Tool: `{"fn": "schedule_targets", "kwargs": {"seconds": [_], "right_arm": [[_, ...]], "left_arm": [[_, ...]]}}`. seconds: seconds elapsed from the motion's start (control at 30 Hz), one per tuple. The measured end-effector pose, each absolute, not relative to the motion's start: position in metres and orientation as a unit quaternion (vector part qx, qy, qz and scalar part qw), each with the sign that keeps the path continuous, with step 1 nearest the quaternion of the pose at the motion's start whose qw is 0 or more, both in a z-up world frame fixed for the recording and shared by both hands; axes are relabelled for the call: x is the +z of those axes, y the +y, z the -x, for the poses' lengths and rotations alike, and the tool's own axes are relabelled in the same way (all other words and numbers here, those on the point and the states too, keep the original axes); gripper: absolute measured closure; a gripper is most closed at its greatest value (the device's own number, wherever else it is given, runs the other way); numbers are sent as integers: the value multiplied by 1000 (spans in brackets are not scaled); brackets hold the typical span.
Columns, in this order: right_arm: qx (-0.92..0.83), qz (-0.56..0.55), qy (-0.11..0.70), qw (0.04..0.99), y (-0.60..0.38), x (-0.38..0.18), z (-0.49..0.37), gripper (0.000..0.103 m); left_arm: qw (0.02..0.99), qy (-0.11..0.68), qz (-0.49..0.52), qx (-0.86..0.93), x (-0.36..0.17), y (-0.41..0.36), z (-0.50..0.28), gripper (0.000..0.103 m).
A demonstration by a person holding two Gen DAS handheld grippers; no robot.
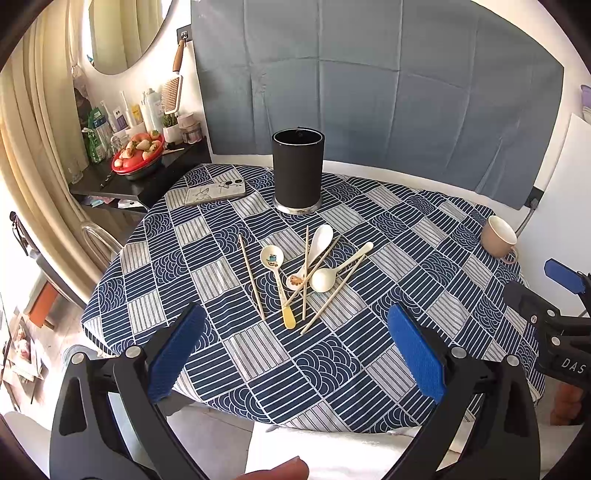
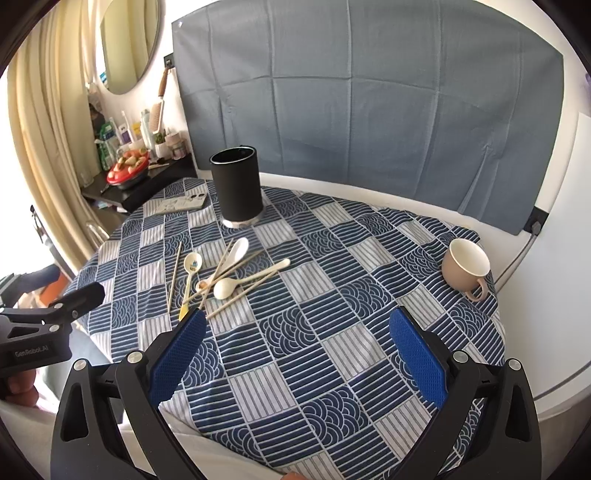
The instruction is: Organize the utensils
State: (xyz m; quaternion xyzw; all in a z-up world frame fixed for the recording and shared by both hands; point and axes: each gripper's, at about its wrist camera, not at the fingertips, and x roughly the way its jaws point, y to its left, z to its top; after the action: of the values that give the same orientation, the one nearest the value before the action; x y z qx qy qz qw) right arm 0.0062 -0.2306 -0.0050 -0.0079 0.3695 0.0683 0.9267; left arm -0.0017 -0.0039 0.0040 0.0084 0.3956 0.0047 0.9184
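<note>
Looks like somebody's home, probably a bedroom corner: round mirror (image 1: 122, 33) on the wall, cream curtains (image 1: 40, 147), a side shelf (image 1: 136, 177) crowded with toiletry bottles (image 1: 147, 107), a hairbrush (image 1: 173, 92), and a strawberry bowl (image 1: 138, 155).

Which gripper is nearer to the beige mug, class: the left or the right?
Right. The right gripper hangs open over the near table edge, with the beige mug just ahead to its right. The left gripper is open facing the pile of utensils, the mug far to its right.
</note>
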Motion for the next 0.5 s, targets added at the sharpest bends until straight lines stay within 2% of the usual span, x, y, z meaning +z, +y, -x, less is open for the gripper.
{"fn": "schedule_targets", "kwargs": {"seconds": [0.5], "right_arm": [[62,12,373,926,-231,-6,-9,8]], "left_arm": [[917,398,-11,18,5,3,-2,6]]}}
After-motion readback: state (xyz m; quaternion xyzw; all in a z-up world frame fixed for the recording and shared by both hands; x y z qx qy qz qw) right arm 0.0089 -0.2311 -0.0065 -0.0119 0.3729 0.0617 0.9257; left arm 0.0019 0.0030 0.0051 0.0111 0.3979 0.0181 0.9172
